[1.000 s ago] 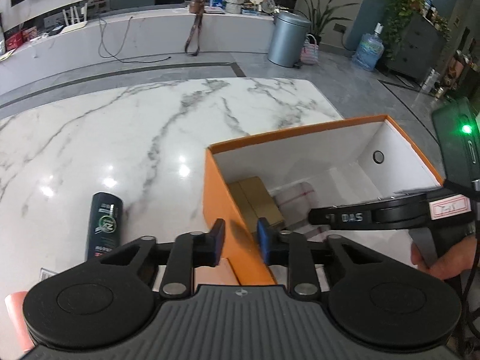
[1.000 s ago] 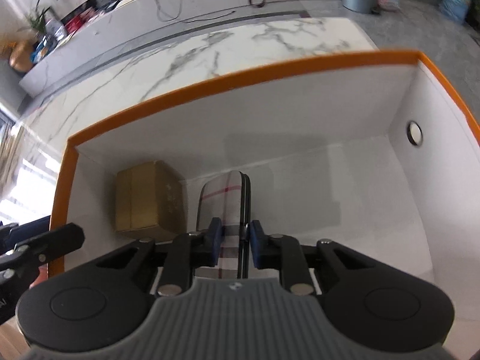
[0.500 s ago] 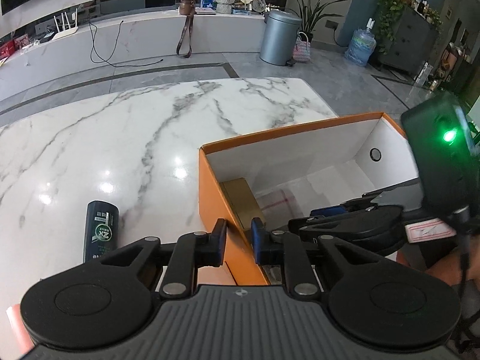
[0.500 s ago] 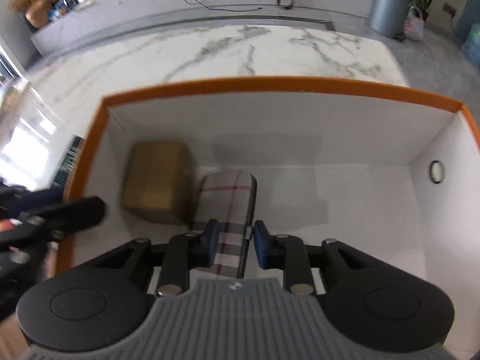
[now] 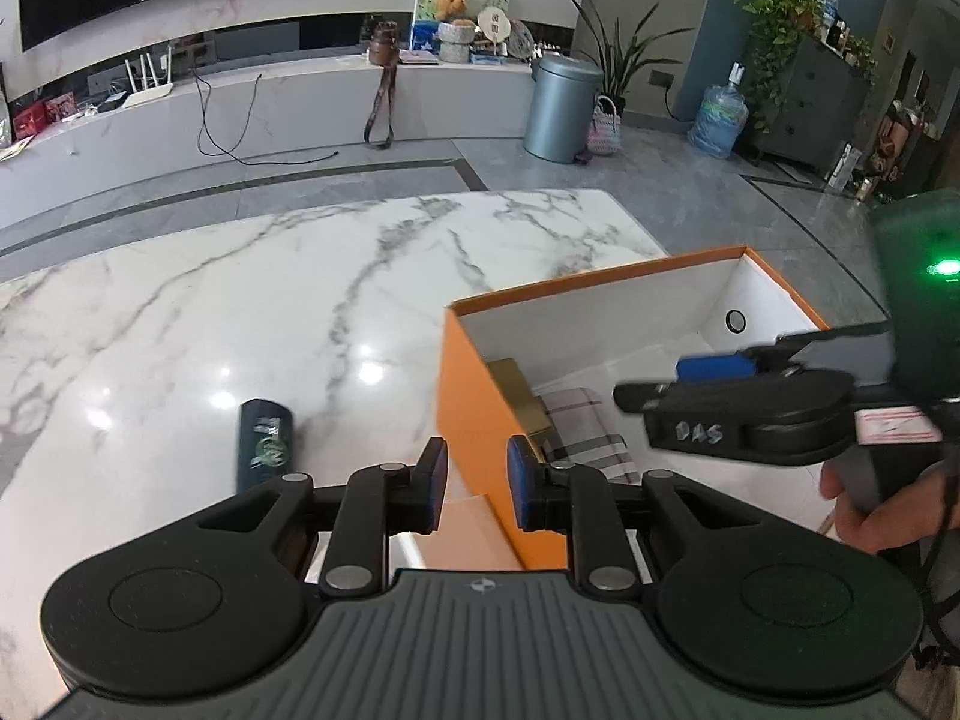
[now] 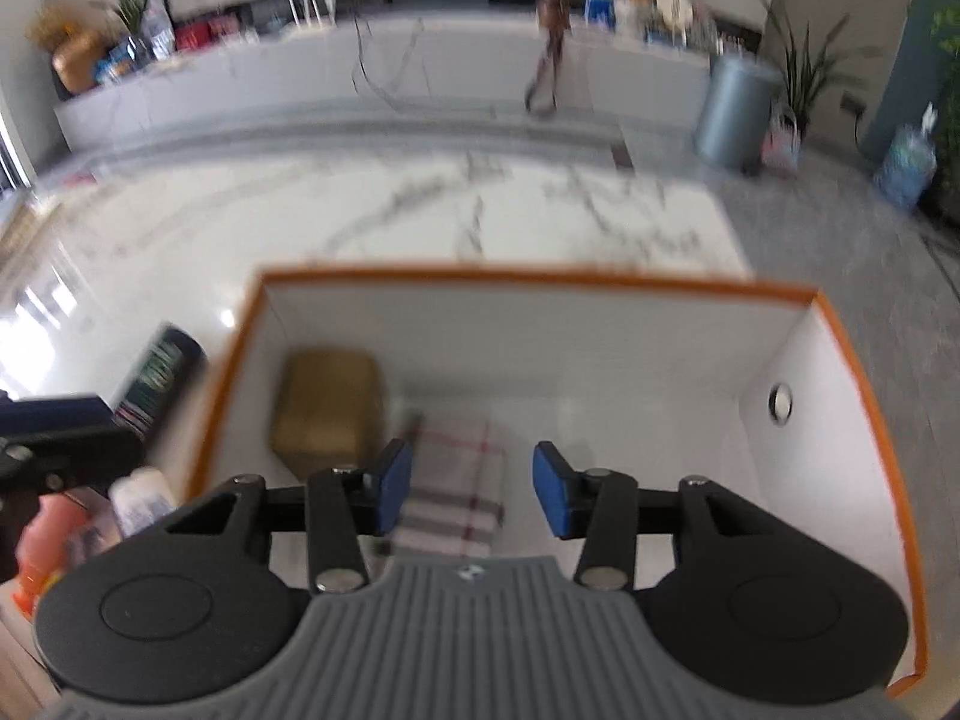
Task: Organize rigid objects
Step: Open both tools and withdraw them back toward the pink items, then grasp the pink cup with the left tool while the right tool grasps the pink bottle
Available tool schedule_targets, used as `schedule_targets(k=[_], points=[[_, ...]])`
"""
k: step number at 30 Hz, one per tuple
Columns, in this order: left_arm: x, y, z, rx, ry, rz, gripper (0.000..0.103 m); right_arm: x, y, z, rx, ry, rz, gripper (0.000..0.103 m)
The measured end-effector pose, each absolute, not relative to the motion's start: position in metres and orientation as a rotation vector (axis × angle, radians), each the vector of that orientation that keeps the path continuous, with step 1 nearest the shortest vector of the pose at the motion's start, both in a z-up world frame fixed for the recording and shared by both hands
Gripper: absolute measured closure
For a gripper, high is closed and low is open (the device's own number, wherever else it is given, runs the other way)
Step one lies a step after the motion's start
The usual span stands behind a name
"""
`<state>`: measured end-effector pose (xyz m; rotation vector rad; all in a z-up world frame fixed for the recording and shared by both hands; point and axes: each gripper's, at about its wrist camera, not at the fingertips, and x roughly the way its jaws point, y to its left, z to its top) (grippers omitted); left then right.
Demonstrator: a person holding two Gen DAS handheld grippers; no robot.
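Note:
An orange box [image 5: 474,396] with white inside [image 6: 600,348] stands on the marble table. In it lie a gold box [image 6: 327,408] and a plaid case [image 6: 453,480], also seen in the left wrist view [image 5: 585,435]. My right gripper [image 6: 473,495] is open and empty, raised above the plaid case. My left gripper [image 5: 477,492] is open, its fingers either side of the box's near left wall, not touching it. A dark green bottle [image 5: 264,444] lies on the table left of the box.
A small white bottle [image 6: 141,501] and an orange object [image 6: 45,546] sit by the box's near left corner. The marble table [image 5: 240,312] stretches left and back. A bin [image 5: 561,108] and a water jug [image 5: 717,123] stand on the floor beyond.
My right gripper let go of the plaid case, opened and rose out of the box. The case now lies flat beside the gold box. My left gripper opened off the box wall.

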<state>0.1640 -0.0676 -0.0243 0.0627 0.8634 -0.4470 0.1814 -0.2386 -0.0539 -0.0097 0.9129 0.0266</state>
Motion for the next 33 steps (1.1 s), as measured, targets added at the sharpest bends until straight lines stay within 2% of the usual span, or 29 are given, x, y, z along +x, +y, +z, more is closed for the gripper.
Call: schedule_targets(k=[9,18,22,26,31,33], points=[[0.142,-0.013,-0.016,0.049,0.859,-0.372,0.079,0.153,-0.184,-0.015,0.005,0.806,0.228,0.054],[0.132,0.052,-0.030,-0.018,0.905,-0.257,0.077,0.125,-0.112,-0.021,-0.060,0.803,0.369,0.053],[0.131,0.074,-0.037,-0.048,0.920,-0.222,0.067,0.121,-0.091,-0.033,-0.044,0.837,0.384,0.053],[0.130,0.088,-0.048,-0.076,0.946,-0.206,0.051,0.122,-0.075,-0.052,-0.021,0.893,0.392,0.054],[0.138,0.104,-0.063,-0.101,0.983,-0.113,0.041,0.127,-0.057,-0.071,-0.026,0.962,0.400,0.054],[0.146,0.108,-0.067,-0.125,1.001,-0.095,0.034,0.132,-0.050,-0.076,0.002,0.993,0.407,0.054]])
